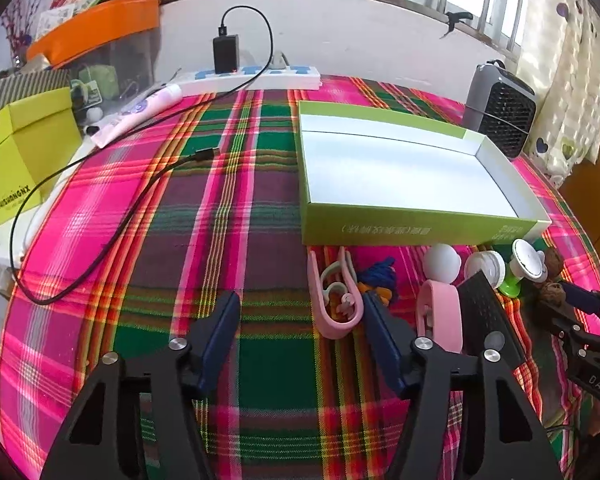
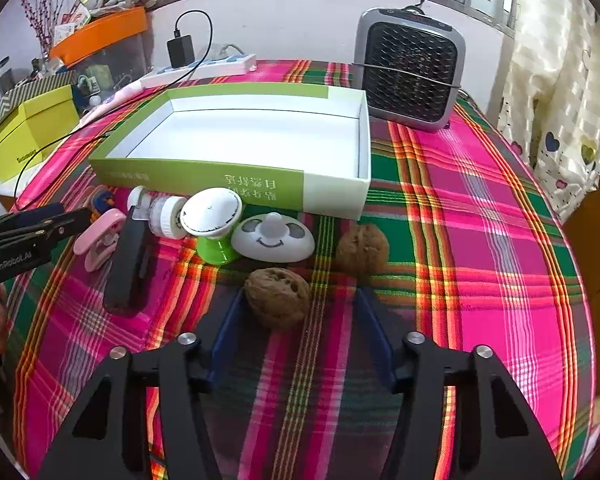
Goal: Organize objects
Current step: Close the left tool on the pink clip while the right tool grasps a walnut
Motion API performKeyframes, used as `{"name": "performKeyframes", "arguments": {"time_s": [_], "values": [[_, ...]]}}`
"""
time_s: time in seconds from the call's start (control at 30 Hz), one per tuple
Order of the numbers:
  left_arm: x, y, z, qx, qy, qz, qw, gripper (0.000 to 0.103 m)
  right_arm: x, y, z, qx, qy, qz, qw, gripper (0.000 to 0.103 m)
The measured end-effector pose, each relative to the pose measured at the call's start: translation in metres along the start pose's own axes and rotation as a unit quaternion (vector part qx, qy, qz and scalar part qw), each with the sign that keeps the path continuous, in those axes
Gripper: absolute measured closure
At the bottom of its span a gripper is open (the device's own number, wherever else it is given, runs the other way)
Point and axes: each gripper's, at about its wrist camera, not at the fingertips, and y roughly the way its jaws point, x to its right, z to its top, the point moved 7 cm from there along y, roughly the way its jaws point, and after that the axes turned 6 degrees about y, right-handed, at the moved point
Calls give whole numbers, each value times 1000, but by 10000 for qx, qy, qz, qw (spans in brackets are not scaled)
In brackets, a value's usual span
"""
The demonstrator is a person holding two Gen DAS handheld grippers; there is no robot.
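Right tool (image 2: 296, 300): jaws part-open, straddling the near walnut (image 2: 277, 295) for pickup, not gripping.
Left tool (image 1: 298, 316): part-open, empty.
Tray (image 2: 196, 178): empty, awaiting items.

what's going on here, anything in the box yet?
Not yet. The green box is empty, with the small items lined up on the plaid cloth in front of it. The right gripper has a walnut between its fingers, pads not touching it. The left gripper is open over bare cloth beside the pink clip.

Left tongs (image 1: 300, 316) parted; right tongs (image 2: 300, 312) parted, angled down.
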Motion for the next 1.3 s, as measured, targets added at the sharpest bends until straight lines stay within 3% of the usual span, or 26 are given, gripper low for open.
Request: {"name": "performKeyframes", "arguments": {"time_s": [0.1, 0.33, 1.17, 1.2, 1.23, 1.3], "values": [[0, 0, 2, 7, 0, -48, 10000, 52, -1, -1, 0, 12, -24, 23, 10000, 57], [-1, 0, 3, -3, -6, -157, 9999, 61, -1, -1, 0, 41, 4, 40, 10000, 70], [-5, 9, 11, -35, 240, 31, 9997, 60, -1, -1, 0, 36, 4, 78, 10000, 70], [-5, 9, 11, -34, 221, 25, 9997, 62, -1, -1, 0, 37, 1, 77, 10000, 70], [-5, 9, 12, -24, 222, 40, 9997, 71, -1, -1, 0, 39, 5, 76, 10000, 70], [-7, 9, 12, -22, 228, 133, 9996, 81, -1, -1, 0, 38, 6, 79, 10000, 70]]}}
